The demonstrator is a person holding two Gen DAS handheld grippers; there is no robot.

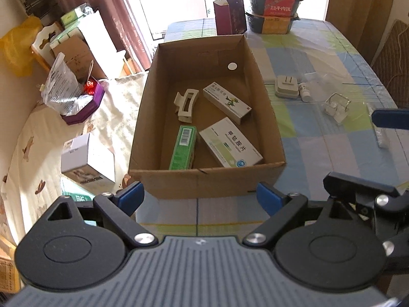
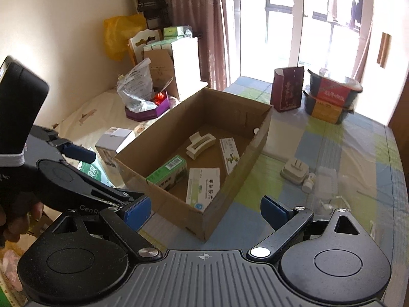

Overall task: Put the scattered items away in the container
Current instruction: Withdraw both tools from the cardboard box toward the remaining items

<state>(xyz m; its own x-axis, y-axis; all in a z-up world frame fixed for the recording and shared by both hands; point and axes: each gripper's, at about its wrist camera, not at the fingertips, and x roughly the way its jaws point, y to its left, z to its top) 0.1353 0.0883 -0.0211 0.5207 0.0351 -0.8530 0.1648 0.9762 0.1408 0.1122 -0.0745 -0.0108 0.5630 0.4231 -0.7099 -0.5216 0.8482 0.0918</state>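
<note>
An open cardboard box stands on the checked tablecloth. It holds a cream hair claw, a green carton and two white medicine boxes. On the cloth right of the box lie a white charger plug, a small white bottle and a clear plastic piece. My left gripper hovers open and empty before the box's near wall. My right gripper is open and empty near the box's corner; one of its blue fingers shows at the left view's right edge.
Two stacked food bowls and a maroon carton stand at the table's far end. Left of the table, a cream-covered surface carries a white box and a purple box with a plastic bag. A wicker chair is at the right.
</note>
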